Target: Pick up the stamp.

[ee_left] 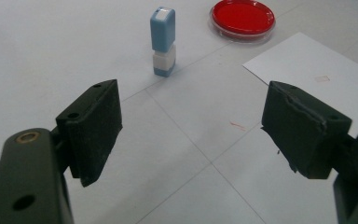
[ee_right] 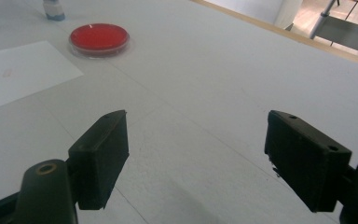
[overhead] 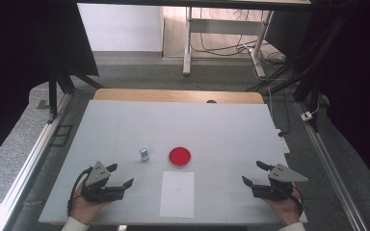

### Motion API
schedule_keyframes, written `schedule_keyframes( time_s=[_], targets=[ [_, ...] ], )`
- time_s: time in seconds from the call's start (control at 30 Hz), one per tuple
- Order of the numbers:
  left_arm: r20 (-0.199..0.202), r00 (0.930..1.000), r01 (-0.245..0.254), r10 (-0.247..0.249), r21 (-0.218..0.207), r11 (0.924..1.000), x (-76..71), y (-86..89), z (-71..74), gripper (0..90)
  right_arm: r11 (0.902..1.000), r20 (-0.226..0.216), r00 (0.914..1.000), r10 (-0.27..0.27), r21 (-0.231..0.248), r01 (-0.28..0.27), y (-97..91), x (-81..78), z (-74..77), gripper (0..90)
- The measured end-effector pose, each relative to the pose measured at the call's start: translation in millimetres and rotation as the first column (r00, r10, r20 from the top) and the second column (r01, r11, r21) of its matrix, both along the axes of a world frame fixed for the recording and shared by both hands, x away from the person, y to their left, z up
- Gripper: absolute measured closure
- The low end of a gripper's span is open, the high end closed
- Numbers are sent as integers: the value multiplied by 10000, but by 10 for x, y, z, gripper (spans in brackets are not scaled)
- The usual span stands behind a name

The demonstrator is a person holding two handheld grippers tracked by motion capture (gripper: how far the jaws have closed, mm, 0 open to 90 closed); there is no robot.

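On the white surface (overhead: 125,125) we count three loose things: one small blue-and-white block (overhead: 145,154) standing upright, one round red dish (overhead: 179,157) just to its right, and one white sheet of paper (overhead: 177,194) lying flat nearer to us than the dish. We hold two grippers low over the near edge, well apart, with the sheet between them. Our left gripper (overhead: 123,175) has its jaws spread wide with nothing between them; in the left gripper view the block (ee_left: 162,42) stands ahead of it, nearer its left-hand jaw. Our right gripper (overhead: 255,173) is likewise spread and empty. In the right gripper view the block (ee_right: 53,10) is cut off at the top edge. A faint reddish mark on the sheet (ee_left: 321,78) is too small to read; we make out no writing.
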State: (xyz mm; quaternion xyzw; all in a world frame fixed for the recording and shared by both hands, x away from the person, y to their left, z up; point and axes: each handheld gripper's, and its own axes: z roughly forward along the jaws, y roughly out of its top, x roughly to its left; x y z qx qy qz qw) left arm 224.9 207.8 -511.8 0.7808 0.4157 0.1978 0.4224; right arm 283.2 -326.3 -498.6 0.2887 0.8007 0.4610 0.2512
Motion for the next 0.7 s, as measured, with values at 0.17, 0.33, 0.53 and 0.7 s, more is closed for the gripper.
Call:
schedule_keyframes(
  time_s=[0.17,0.33,0.53,0.7],
  targets=[
    [45,10000,70,-70,-1,10000,-1,-5,2,201,10000,-5,10000,80,8,-80,24,4,-22,222],
    [-18,10000,69,-69,-59,10000,13,17,-14,201,9997,-112,9998,166,-171,-168,67,10,-40,223],
    [-258,9994,212,-214,-65,9998,25,27,-29,195,9993,-5,9997,225,-306,-225,111,14,-71,229],
    [-377,9991,174,-177,-82,9998,32,27,-30,190,9991,-41,9996,273,-319,-275,127,25,-85,244]
  ],
)
